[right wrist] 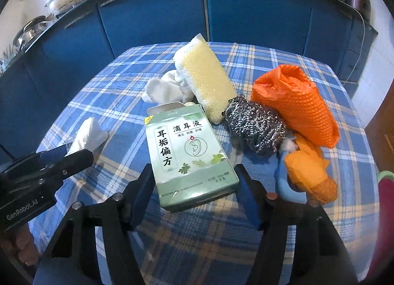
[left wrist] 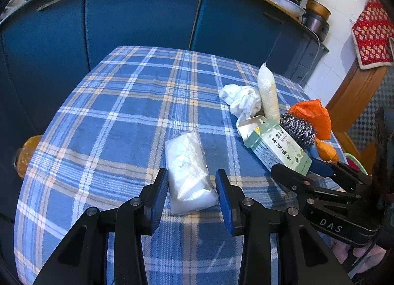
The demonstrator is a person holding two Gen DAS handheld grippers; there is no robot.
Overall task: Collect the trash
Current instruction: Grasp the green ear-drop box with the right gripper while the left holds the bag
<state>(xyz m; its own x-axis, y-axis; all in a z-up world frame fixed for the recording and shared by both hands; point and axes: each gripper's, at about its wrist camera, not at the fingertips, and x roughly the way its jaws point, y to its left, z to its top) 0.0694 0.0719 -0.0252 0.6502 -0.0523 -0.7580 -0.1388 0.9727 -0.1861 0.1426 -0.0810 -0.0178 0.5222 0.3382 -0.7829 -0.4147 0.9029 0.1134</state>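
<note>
Our left gripper (left wrist: 192,191) is clamped on the floppy white plastic bag (left wrist: 188,169), while the right gripper (right wrist: 194,191) brackets the near end of the green carton (right wrist: 189,157), which lies on the plaid tablecloth (right wrist: 118,73) against the steel scourer (right wrist: 256,127). We can't quite tell if the right pads touch yet, so call it unclenched; closing that low could tip or squirt the box out, or crush it; the limp bag might also slide free.

Left gripper (left wrist: 192,187) straddles white bag (left wrist: 188,174) on plaid cloth (left wrist: 110,117); pads close beside it, contact unclear. Right gripper (left wrist: 299,170) at green box (left wrist: 275,146).
</note>
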